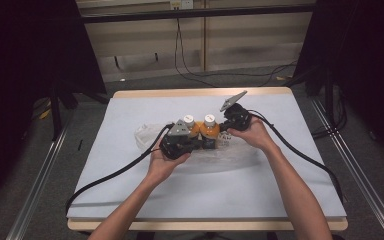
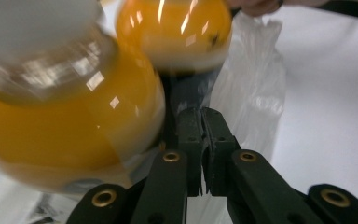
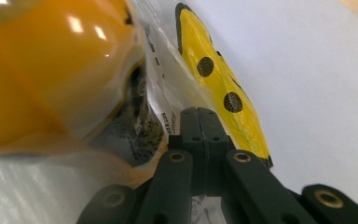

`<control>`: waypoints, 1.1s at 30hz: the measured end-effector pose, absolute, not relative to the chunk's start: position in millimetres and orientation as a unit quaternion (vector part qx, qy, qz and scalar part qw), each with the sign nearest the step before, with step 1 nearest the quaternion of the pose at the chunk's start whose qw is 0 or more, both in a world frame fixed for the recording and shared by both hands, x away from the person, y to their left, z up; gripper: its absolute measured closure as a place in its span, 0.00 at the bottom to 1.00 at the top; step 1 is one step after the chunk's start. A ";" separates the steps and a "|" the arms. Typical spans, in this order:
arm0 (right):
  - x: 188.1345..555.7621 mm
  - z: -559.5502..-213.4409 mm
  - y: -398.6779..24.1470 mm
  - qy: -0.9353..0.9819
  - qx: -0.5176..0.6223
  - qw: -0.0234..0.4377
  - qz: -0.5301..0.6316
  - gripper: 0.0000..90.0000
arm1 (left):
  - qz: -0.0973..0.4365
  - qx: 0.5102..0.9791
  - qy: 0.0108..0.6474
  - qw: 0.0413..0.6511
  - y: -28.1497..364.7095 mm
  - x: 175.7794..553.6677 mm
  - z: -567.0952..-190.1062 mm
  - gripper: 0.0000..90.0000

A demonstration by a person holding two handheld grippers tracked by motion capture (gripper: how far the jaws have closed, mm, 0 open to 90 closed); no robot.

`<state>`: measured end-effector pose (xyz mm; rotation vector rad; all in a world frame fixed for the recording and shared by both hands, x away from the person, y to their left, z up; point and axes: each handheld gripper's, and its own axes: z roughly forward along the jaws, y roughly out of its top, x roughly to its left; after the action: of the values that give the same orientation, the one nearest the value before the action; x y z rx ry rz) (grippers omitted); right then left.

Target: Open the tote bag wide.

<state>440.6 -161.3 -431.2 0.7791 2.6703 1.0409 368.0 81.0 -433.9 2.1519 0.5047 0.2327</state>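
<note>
A: Pale sheet on the table point(image 1: 130, 165), high view: two orange bottles point(image 1: 202, 131) sit mid-sheet inside a clear plastic bag point(image 1: 145, 136); your grippers flank them, edges well apart.

B: Left gripper point(image 2: 204, 122) view: jaws together, pinching film?

A: Cannot tell. Right gripper point(image 3: 199, 122) view: jaws together against bag film beside a yellow dotted strip point(image 3: 219, 79). Lift evenly, keep bottles upright.

Recording lab or studio bay. Evidence: table point(image 1: 130, 95) with white cover, set beyond and beneath the left gripper point(image 1: 198, 143); black curtains point(image 1: 25, 60) flanking both sides; floor rails point(image 1: 40, 175) along the table; loose cables point(image 1: 190, 70) on grey floor past the grippers; plain panelled wall point(image 1: 145, 35) behind.
</note>
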 end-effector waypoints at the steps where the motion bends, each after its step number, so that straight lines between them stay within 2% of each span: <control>1: 441.6 -433.5 -160.1 0.895 0.266 0.082 0.348 1.00 | 0.087 0.869 0.203 0.443 79.4 368.8 -437.5 0.97; 8: 450.2 -447.5 -155.5 0.896 0.272 0.063 0.344 1.00 | 0.092 0.888 0.201 0.403 73.5 372.6 -457.4 0.97; 22: 463.3 -474.2 -145.3 0.893 0.316 0.040 0.319 1.00 | 0.081 0.909 0.174 0.370 66.1 360.9 -478.8 0.98; 33: 485.7 -476.3 -134.5 0.886 0.330 0.067 0.319 1.00 | 0.050 0.918 0.144 0.367 69.2 351.2 -478.8 1.00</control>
<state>485.7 -134.5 -476.3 0.9955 2.6698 0.9629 351.2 69.2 -478.8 2.3583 0.3703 0.1273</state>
